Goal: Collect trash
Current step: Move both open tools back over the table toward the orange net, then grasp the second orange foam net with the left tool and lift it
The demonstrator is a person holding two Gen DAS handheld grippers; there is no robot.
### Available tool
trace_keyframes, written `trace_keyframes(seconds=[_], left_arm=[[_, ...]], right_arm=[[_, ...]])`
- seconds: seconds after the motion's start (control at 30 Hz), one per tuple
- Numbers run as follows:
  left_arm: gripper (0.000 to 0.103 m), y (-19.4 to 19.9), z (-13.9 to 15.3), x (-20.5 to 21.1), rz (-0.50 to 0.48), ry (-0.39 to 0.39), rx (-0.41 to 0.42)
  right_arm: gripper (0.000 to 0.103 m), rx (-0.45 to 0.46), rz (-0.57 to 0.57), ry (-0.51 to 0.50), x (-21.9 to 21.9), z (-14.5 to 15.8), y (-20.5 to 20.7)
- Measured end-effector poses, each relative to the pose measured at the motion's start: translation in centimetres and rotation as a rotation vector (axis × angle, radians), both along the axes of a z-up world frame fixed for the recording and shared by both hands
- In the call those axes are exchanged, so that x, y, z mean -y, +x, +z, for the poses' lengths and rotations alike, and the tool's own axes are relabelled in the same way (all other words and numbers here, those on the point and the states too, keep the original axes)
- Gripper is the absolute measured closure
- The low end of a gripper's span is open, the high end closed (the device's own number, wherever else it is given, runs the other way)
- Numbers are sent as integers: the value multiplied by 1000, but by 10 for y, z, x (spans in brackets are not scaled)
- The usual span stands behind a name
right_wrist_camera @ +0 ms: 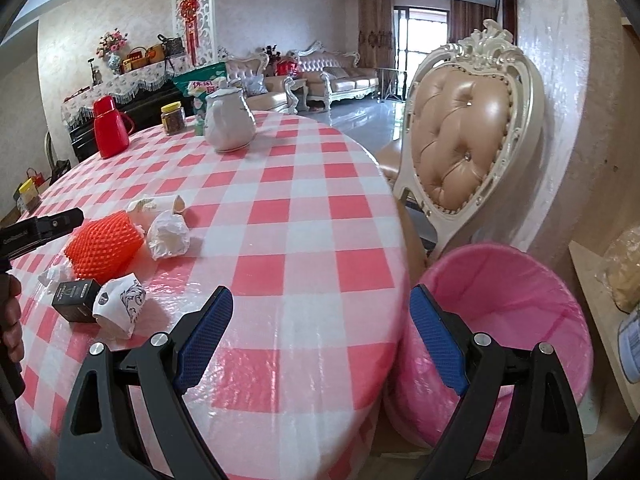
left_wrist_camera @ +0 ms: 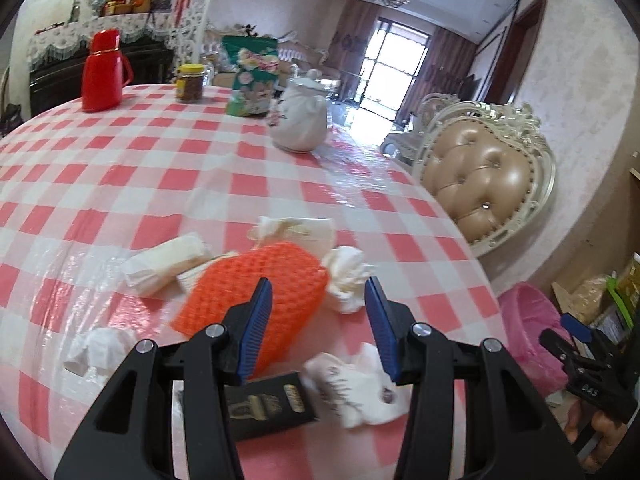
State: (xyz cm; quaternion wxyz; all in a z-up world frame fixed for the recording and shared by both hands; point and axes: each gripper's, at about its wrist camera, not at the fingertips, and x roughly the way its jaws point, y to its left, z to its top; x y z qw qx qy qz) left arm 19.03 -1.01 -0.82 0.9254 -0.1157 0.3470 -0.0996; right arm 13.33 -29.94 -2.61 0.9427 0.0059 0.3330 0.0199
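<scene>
Your left gripper [left_wrist_camera: 318, 292], unclenched and empty, hovers low-centre over the orange foam mesh sleeve [left_wrist_camera: 256, 300]; straddle it squarely. Your right gripper [right_wrist_camera: 322, 320] gapes empty beside the pink-lined bin [right_wrist_camera: 520, 320].

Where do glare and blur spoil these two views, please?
Left wrist view: the window is blown out, its glare streaking the tablecloth; the black box is motion-smeared. Right wrist view: sharper, with sheen on the tablecloth's near edge.

Your counter [right_wrist_camera: 304, 208] wears glossy clear plastic over checked cloth. The orange foam net [left_wrist_camera: 260, 292] looks rough and matt beside crumpled paper tissues [left_wrist_camera: 348, 276]. The bin's pink liner [right_wrist_camera: 504, 304] is thin, shiny plastic.
</scene>
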Motion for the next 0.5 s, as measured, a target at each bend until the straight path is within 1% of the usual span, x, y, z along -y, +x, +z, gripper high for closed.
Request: trace_keyframes(seconds=[0.17,0.27,0.3,0.5], left_arm=[[56,11,-13,-12,28,23,-28],[48,14,-17,-11,31,55,-33],[48,16,-20,-11,33,71,-38],[45,24,-32,-14,45,115,-69]], right_arm=[[18,-10,16,1,-9,-3,9],[18,-14,29,7,-15,-5,16],[18,-15,33,8,-17,-6,17],[18,-22,67,15,-31,-9,30]])
